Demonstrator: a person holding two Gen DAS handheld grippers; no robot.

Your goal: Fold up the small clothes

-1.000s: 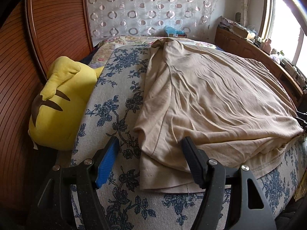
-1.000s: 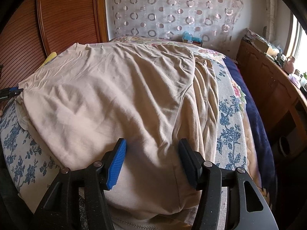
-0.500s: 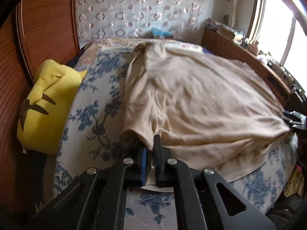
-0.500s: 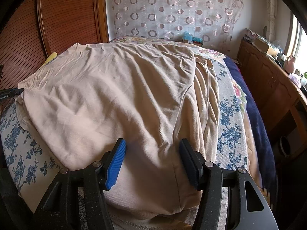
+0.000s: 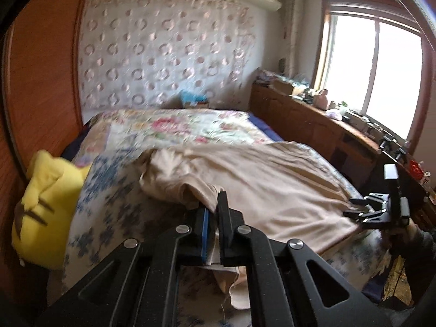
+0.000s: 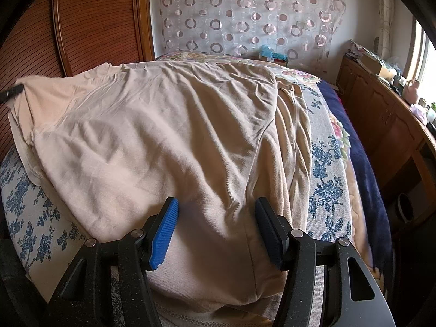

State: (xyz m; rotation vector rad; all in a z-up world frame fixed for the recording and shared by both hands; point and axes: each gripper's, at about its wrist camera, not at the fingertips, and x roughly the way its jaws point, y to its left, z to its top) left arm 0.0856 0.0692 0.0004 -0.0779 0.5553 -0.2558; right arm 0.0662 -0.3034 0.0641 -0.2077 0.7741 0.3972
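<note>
**Inspector A:** Where is the garment lying?

**Inspector B:** The beige garment is lying spread across the bed, covering most of the blue-flowered bedspread from the near edge towards the far end. In the left wrist view its near left corner is standing lifted clear of the bedspread, bunched and folded over.

**Inspector A:** What is the left gripper doing?

**Inspector B:** The left gripper is holding that raised corner. Its jaws are standing together, clamped on the cloth, with a loose flap hanging below them.

**Inspector A:** And the right gripper?

**Inspector B:** The right gripper is sitting at the near right part of the garment. Its jaws are standing apart, with cloth lying between them; no pinch is showing. In the left wrist view it is appearing at the far right edge of the bed, with a person's sleeve just behind it.

**Inspector A:** Surroundings?

**Inspector B:** A yellow plush toy is resting against the wooden panel at the left of the bed. A wooden cabinet is running along the right side beneath a window.
</note>
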